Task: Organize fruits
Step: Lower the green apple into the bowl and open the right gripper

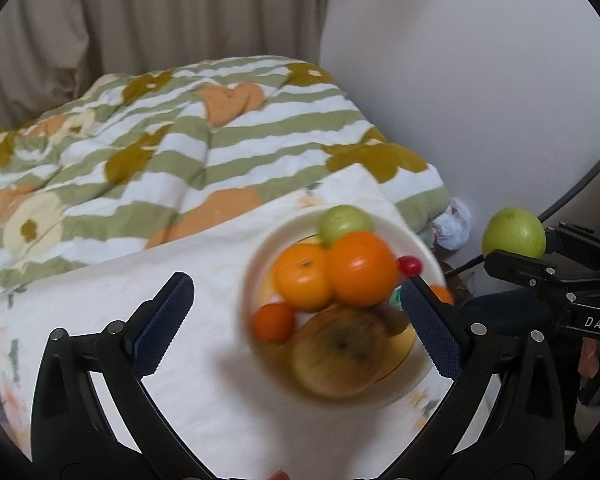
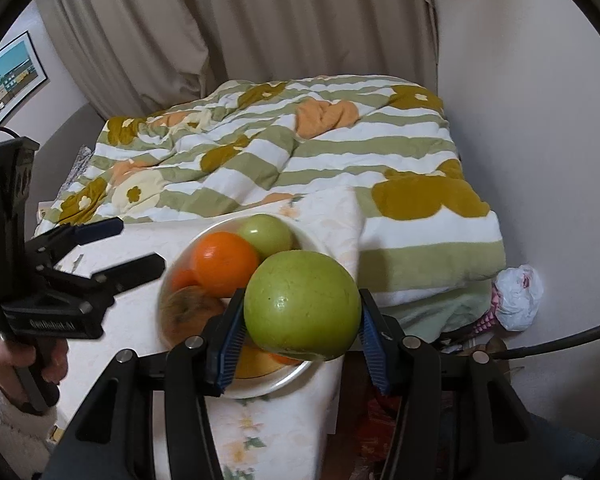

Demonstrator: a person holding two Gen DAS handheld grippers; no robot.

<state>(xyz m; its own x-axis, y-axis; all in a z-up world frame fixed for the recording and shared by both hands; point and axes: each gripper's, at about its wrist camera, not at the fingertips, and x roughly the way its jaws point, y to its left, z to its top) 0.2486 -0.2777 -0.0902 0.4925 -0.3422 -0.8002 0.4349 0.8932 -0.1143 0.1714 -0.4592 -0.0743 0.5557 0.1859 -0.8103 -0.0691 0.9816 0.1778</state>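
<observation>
Fruits sit piled in a round white plate (image 2: 300, 372) on a cloth-covered worktop (image 1: 204, 360) beside the bed: two round oranges, the larger one (image 2: 224, 262) plain in both views, a smooth green apple (image 2: 266, 234) at the far rim, and a brownish-yellow apple (image 1: 340, 354) at the near rim. Left wrist view alone shows a small dark-orange mandarin (image 1: 273, 322) at the plate's left edge and a tiny red cherry tomato (image 1: 410, 265) at its right; this view is motion-blurred. Right gripper (image 2: 302, 320) is clenched on a second large green apple (image 2: 302, 304), blue pads pressed to both its sides, held above the plate's near edge; from the left wrist view that same apple shows well right of the plate. Left gripper (image 1: 296, 320) stands released, jaws spread wide, nothing between them, above the worktop left of the plate. Right wrist view alone shows a hand (image 2: 32, 360) in a fluffy white sleeve gripping it, and a crumpled white plastic bag (image 2: 518, 296) by the wall. A striped green-and-white floral quilt (image 2: 284, 156) covers the bed.
</observation>
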